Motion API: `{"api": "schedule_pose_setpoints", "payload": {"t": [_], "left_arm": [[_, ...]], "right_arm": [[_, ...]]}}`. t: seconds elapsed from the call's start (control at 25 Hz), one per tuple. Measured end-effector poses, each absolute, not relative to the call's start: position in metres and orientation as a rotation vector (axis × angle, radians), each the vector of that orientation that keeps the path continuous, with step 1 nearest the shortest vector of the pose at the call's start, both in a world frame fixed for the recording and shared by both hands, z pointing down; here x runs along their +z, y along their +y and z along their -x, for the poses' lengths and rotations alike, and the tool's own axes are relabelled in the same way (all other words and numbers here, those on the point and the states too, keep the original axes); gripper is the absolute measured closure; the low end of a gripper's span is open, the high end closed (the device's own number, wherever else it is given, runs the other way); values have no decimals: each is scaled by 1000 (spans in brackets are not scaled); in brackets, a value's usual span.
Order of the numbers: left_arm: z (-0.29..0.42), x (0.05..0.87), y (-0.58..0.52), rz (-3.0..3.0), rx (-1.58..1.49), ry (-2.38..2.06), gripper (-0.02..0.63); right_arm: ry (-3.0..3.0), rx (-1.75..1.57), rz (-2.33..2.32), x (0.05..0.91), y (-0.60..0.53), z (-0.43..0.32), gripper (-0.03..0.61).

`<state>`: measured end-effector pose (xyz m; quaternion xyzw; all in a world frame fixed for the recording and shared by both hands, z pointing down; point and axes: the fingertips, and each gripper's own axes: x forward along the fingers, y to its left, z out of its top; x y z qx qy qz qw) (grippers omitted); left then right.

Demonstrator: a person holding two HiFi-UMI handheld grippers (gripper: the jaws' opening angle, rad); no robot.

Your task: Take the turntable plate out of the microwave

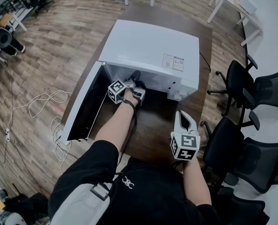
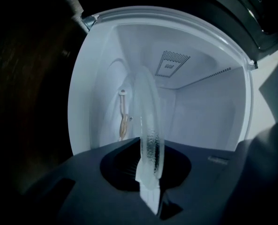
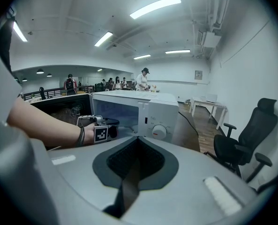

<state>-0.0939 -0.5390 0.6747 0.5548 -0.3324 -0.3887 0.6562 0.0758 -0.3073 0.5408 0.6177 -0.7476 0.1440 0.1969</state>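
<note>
- My left tool (image 2: 149,184) is clenched on the rim of the turntable plate (image 2: 151,125); the clear glass edge sits right between the jaws, with both pads pressed against it
- From that tool the plate runs straight ahead, edge-on in the left gripper view, into the white inside of the microwave (image 1: 153,46), so the plate is inside the oven with its near rim toward the opening
- I cannot tell whether the plate rests on the oven floor or is lifted off it
- Ahead of the left tool and past the plate there is a vent grille (image 2: 170,62) on one inner wall
- The microwave door (image 1: 82,108) stands open, swung out on the left tool's outer side, and my left forearm (image 1: 117,125) reaches past it toward the opening
- My right tool (image 3: 128,184) is clenched on nothing, its jaws drawn together with only a thin slit between them; it hangs above the brown desk (image 1: 153,135), short of the microwave's front and well apart from the plate
- Ahead of the right tool is the control panel with its round knob (image 3: 159,131); the left tool is ahead and to its left
- To the right tool's right, off the desk, stand black office chairs (image 1: 251,90)
- A white cable (image 1: 42,102) lies looped on the wood floor (image 1: 59,41), beyond the open door on the left tool's side
</note>
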Motion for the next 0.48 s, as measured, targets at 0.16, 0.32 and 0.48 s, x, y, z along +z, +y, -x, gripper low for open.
{"api": "schedule_pose_setpoints", "payload": {"t": [0.16, 0.32, 0.48], "left_arm": [[93, 668, -536, -1306, -879, -749, 580], [93, 655, -530, -1354, -870, -746, 580], [90, 644, -520, -1374, -870, -739, 580]], "right_arm": [[-2100, 403, -1731, 540, -310, -76, 569], [-2117, 401, -1726, 539, -310, -73, 569], [-2141, 410, -1728, 537, -310, -72, 569]]}}
